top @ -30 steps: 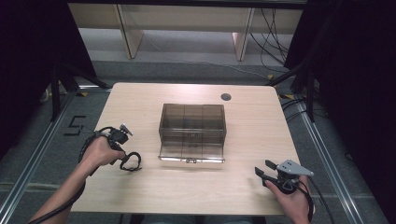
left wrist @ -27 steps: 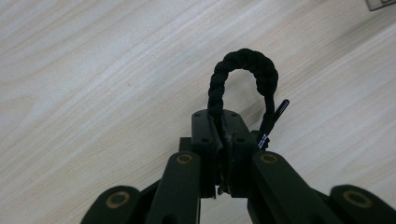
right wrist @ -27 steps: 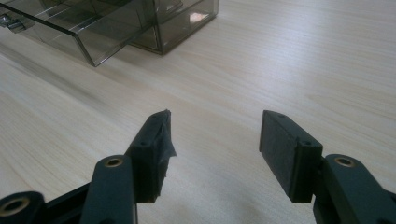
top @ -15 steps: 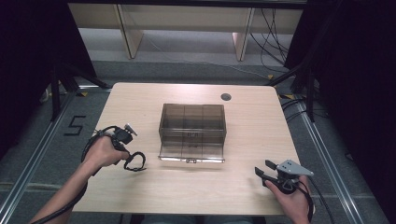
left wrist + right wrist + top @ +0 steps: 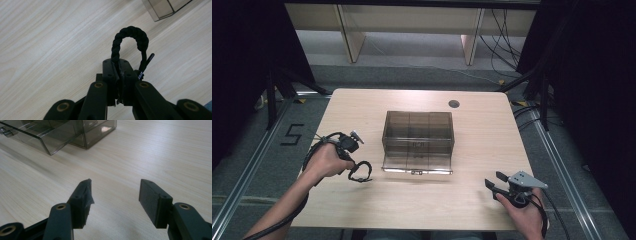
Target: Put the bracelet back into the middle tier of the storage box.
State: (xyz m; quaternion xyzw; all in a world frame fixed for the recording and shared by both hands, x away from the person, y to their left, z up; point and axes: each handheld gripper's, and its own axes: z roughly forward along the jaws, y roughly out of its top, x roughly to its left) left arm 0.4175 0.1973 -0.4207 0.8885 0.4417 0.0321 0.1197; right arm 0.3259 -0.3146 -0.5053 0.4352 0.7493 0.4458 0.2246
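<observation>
Wooden table [image 5: 362, 210]: my left gripper [image 5: 119, 72] pinches braided black loop [image 5: 130, 37], lifted; right gripper [image 5: 113, 200] gapes empty. Next, carry loop to open smoked box [image 5: 418, 135].

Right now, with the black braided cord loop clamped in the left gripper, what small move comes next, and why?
Probably carry the black braided cord loop toward the open smoky clear plastic box: the left gripper is shut on it, and the box lies to its right.
</observation>
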